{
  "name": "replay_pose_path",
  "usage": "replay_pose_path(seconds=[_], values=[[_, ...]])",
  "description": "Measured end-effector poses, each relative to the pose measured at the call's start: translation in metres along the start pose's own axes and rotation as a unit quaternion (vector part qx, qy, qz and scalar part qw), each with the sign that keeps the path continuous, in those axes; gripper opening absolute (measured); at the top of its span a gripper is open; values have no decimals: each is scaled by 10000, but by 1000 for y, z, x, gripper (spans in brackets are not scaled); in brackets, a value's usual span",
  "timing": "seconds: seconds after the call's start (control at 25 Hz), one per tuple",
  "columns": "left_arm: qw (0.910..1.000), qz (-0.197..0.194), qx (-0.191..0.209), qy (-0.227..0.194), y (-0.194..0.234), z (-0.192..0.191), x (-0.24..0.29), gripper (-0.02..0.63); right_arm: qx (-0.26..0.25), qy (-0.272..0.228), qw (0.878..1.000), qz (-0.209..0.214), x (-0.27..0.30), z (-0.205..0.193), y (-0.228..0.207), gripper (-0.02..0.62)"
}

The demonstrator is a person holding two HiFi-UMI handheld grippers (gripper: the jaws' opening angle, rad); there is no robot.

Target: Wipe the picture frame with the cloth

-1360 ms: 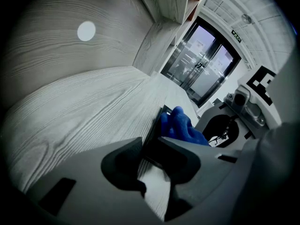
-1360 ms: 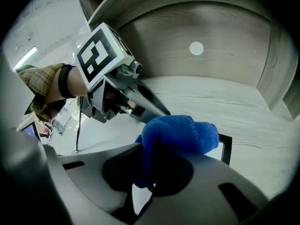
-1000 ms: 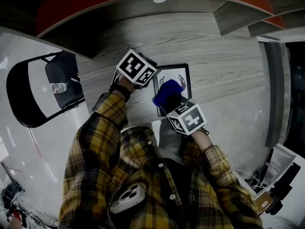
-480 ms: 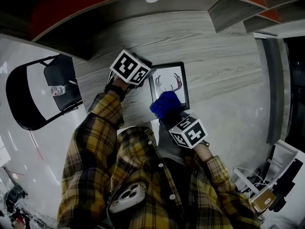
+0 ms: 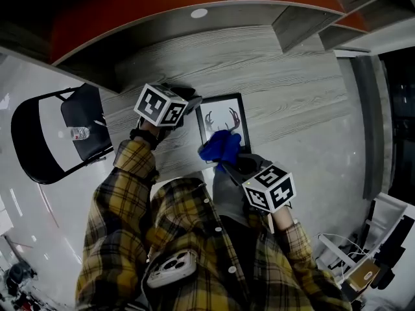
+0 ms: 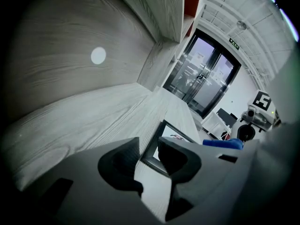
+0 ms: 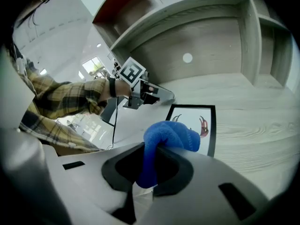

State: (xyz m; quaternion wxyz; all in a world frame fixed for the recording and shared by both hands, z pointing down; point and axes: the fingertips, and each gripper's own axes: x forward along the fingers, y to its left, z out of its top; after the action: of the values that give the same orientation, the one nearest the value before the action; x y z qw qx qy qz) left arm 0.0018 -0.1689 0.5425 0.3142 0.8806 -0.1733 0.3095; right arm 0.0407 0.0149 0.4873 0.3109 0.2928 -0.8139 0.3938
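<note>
Centre-left: L gripper [image 5: 188, 102], jaws apart, just been opening, nothing betw. them, tips just beside the left edge of the picture frame [image 5: 217, 115]. Frame flat on table [image 5: 285, 76], mid-picture. Blue cloth [image 5: 220, 146] overlapping frame's lower edge, clamped in R gripper [image 5: 228, 162], lower right of centre.

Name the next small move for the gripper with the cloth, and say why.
Probably lower the right gripper until the blue cloth meets the picture frame, then sweep across. It is shut on the cloth, which seems to hang above the frame's near part. The frame lies flat on the table; the left gripper, jaws just opened further with nothing between them, is beside its left edge.
</note>
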Motion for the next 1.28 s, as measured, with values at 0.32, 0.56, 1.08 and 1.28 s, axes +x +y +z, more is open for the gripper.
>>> replay_pose_path(seconds=[0.32, 0.56, 1.08, 1.28], values=[[9933, 58, 52, -1153, -48, 36, -60, 114, -208, -907, 9956, -77, -59, 47, 6, 52], [9768, 165, 110, -2134, -98, 76, -114, 107, -617, -1554, 9859, -55, -105, 98, 6, 52], [9573, 391, 517, -2819, -193, 134, -169, 8, -1365, -2850, 9476, 468, -198, 184, 10, 52], [9482, 229, 314, -3151, -216, 150, -168, 6, -1578, -3057, 9370, 607, -215, 195, 7, 52]])
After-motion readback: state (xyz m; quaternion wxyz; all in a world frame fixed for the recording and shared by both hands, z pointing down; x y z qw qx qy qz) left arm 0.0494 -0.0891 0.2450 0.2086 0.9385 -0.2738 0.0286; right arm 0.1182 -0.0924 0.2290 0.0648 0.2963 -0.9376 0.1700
